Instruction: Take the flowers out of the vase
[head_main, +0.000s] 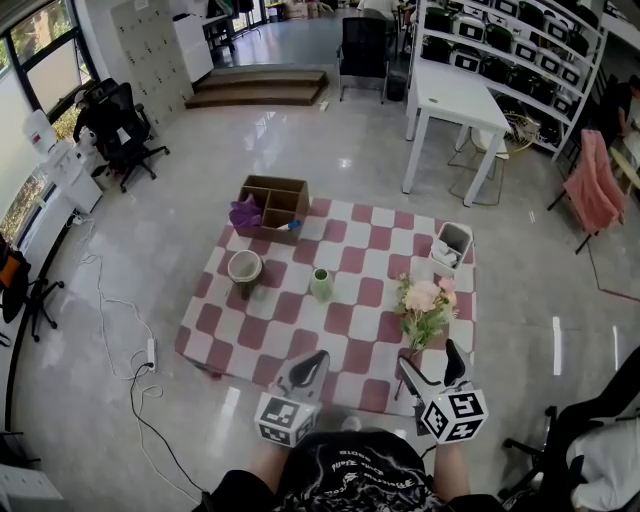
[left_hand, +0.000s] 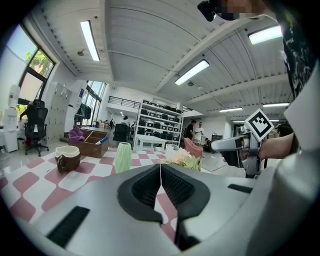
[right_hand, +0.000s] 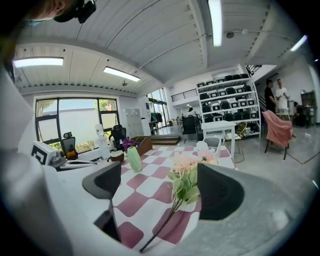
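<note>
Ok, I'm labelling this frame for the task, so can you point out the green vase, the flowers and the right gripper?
green vase (head_main: 321, 285): head view, on its body.
flowers (head_main: 424, 297): head view, on the pink blooms.
right gripper (head_main: 430, 360): head view, midway between its fingertips.

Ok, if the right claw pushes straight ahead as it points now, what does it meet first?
The flowers, sitting between the tips of the open right claw, stem end nearest; exact depth is unclear.

Head view: steeply down on checkered cloth (head_main: 300, 340); gripper views: low across same cloth, seemingly near edge.
</note>
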